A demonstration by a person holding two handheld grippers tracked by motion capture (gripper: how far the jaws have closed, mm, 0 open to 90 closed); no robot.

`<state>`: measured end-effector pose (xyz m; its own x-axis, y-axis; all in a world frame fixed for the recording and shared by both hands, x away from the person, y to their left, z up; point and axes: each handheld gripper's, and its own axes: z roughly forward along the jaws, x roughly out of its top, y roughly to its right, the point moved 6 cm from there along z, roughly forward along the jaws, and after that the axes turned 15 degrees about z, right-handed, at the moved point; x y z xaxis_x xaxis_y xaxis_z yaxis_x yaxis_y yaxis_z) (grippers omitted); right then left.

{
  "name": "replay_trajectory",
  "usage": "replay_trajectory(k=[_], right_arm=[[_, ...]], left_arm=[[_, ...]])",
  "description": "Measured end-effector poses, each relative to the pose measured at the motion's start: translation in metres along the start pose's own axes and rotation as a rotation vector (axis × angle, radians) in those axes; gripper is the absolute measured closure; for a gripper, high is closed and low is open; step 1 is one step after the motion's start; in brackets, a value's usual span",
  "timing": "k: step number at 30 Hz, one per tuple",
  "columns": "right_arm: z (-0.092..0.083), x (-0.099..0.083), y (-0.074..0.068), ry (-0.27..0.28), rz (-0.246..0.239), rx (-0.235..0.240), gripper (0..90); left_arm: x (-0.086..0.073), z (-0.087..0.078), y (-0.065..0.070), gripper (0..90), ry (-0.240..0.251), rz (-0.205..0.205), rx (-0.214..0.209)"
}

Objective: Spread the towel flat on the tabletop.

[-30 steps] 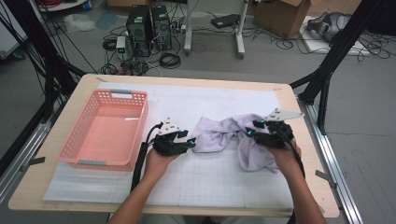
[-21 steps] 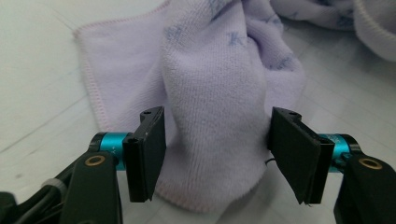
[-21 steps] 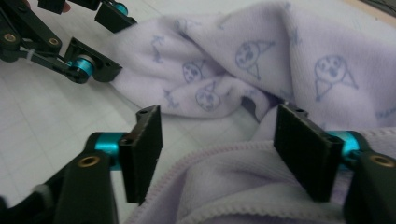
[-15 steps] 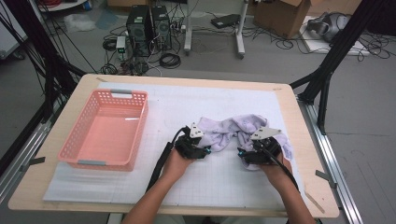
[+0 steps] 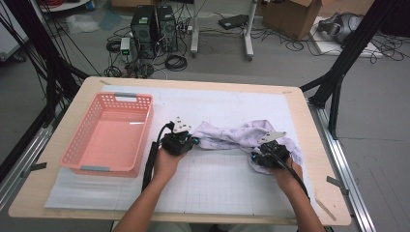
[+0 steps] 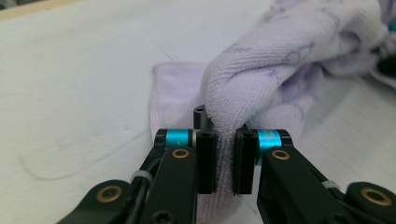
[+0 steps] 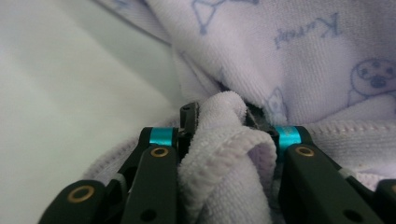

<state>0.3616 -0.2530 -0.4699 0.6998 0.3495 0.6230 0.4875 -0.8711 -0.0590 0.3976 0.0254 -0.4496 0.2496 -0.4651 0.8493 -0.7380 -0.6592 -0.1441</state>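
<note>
A pale lilac towel (image 5: 237, 135) with blue prints lies crumpled across the white mat, right of centre. My left gripper (image 5: 192, 141) is at the towel's left end. Its jaws have just been closing, and in the left gripper view they pinch a thick fold of the towel (image 6: 261, 70) between the pads (image 6: 207, 161). My right gripper (image 5: 256, 158) is at the towel's near right corner. Its jaws have also just been closing and hold a bunched, hemmed edge of the towel (image 7: 224, 140). The cloth hides its fingertips.
An empty pink plastic basket (image 5: 77, 150) stands on the left of the mat, a hand's width from my left gripper. The wooden table's edge (image 5: 319, 145) runs close on the right. Cables and boxes lie on the floor beyond the table.
The left gripper went right into the towel's left end and drew back left with it. The right gripper came down toward the near edge onto the right corner. The towel now stretches between them.
</note>
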Motion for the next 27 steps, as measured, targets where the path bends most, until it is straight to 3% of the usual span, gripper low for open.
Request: replay_trajectory(k=[1,2,3,4,5,8,10,12,14,15,16,17,22,23,26,27], right_arm=[[-0.002,-0.001,-0.005,-0.002,0.012,0.052,70.2],[-0.005,-0.004,-0.017,-0.003,0.028,0.154,70.2],[-0.005,-0.004,-0.017,-0.003,0.028,0.154,70.2],[-0.008,-0.005,-0.033,0.002,0.022,0.267,70.2],[-0.008,-0.005,-0.033,0.002,0.022,0.267,70.2],[-0.017,-0.004,-0.061,0.017,0.015,0.459,69.9],[-0.026,0.004,-0.072,0.073,0.017,0.537,68.8],[-0.028,0.007,-0.07,0.094,0.028,0.538,68.4],[-0.032,0.012,-0.058,0.133,0.064,0.494,68.2],[-0.034,0.014,-0.039,0.164,0.097,0.396,68.1],[-0.034,0.014,-0.039,0.164,0.097,0.396,68.1],[-0.038,0.015,-0.017,0.202,0.134,0.302,67.9],[-0.047,0.018,0.036,0.318,0.252,0.007,63.5],[-0.047,0.018,0.036,0.318,0.252,0.007,63.5],[-0.044,0.02,0.051,0.313,0.293,-0.079,57.1],[-0.044,0.022,0.052,0.326,0.304,-0.048,53.2]], left_arm=[[0.0,-0.002,-0.004,82.9,0.01,-0.019,0.007],[-0.001,-0.003,-0.008,82.9,0.012,-0.034,0.015],[-0.002,-0.004,-0.012,82.9,0.007,-0.042,0.019],[-0.002,-0.004,-0.014,82.8,0.009,-0.043,0.026],[-0.002,-0.005,-0.017,82.8,0.017,-0.052,0.036],[0.0,-0.007,-0.023,82.7,0.025,-0.064,0.053],[0.001,-0.008,-0.026,82.1,0.034,-0.073,0.066],[0.001,-0.007,-0.027,81.4,0.037,-0.081,0.072],[0.001,-0.005,-0.027,72.5,0.044,-0.101,0.074],[0.001,-0.005,-0.026,57.8,0.047,-0.109,0.072],[0.002,-0.004,-0.025,57.8,0.05,-0.11,0.068],[0.003,-0.003,-0.024,48.7,0.053,-0.108,0.068],[0.008,0.002,-0.014,40.2,0.073,-0.092,0.049],[0.008,0.002,-0.014,39.6,0.073,-0.092,0.049],[0.01,0.004,-0.008,39.5,0.074,-0.068,0.038],[0.011,0.004,-0.007,39.5,0.073,-0.058,0.037]])
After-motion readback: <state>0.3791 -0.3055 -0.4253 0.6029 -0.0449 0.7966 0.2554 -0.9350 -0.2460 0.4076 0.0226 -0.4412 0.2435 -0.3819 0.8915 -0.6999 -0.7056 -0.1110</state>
